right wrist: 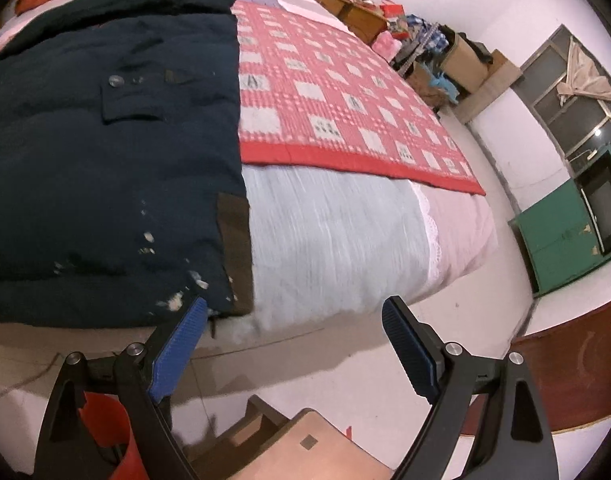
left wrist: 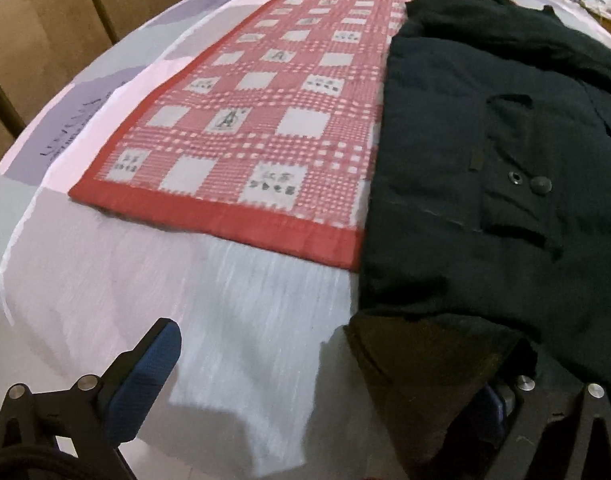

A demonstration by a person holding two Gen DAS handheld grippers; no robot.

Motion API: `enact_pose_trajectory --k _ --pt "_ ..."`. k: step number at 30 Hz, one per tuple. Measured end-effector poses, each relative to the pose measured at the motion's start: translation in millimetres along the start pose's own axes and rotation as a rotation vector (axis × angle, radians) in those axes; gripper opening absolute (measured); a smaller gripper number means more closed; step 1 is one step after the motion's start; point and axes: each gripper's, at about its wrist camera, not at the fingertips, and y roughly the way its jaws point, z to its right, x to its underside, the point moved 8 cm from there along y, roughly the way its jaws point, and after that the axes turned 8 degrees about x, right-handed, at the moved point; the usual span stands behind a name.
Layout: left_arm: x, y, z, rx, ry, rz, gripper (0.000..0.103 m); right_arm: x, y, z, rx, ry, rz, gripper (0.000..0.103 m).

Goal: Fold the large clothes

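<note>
A large dark padded coat [left wrist: 485,152] lies flat on the bed, on the right of the left wrist view and on the left of the right wrist view [right wrist: 105,160]. My left gripper [left wrist: 337,364] is open at the coat's near hem; its left finger [left wrist: 145,372] shows, and the brown hem corner [left wrist: 433,380] covers the right finger. My right gripper [right wrist: 293,344] is open and empty at the bed's near edge, its left finger [right wrist: 181,348] just below the coat's brown-trimmed corner [right wrist: 235,252].
A red checked cloth [left wrist: 265,120] lies under and beside the coat on a pastel patchwork sheet [left wrist: 105,264]. A wooden stool [right wrist: 305,444] and red bucket [right wrist: 113,432] stand below. A green cabinet [right wrist: 565,236] and cluttered boxes [right wrist: 445,52] are at right.
</note>
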Motion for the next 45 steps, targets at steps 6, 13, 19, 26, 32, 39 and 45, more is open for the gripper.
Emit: enact_pose_trajectory --k 6,13,19,26,32,39,45 --pt "7.0 4.5 -0.2 -0.007 -0.009 -0.024 0.103 11.4 4.2 -8.3 -0.003 -0.037 -0.009 0.09" --pt "13.8 5.4 0.9 -0.003 0.023 -0.043 0.097 6.8 12.0 -12.5 -0.028 0.01 -0.009 0.09" --pt "10.8 8.1 9.8 0.017 0.06 -0.04 0.093 -26.6 39.8 -11.1 -0.02 0.063 0.012 0.09" --pt "16.7 13.5 11.7 0.039 0.076 -0.054 0.09 -33.6 47.8 -20.1 -0.056 0.093 0.001 0.076" --pt "29.8 22.8 15.1 0.09 0.092 -0.106 0.072 -42.2 62.6 -8.3 -0.098 0.178 -0.035 0.074" --pt "40.1 27.5 20.8 0.184 0.086 -0.136 0.029 -40.1 68.8 -23.4 -0.155 0.195 -0.109 0.071" --pt "34.4 8.6 18.4 0.216 0.069 -0.128 0.014 -47.4 53.2 -29.4 -0.269 0.16 -0.1 0.019"
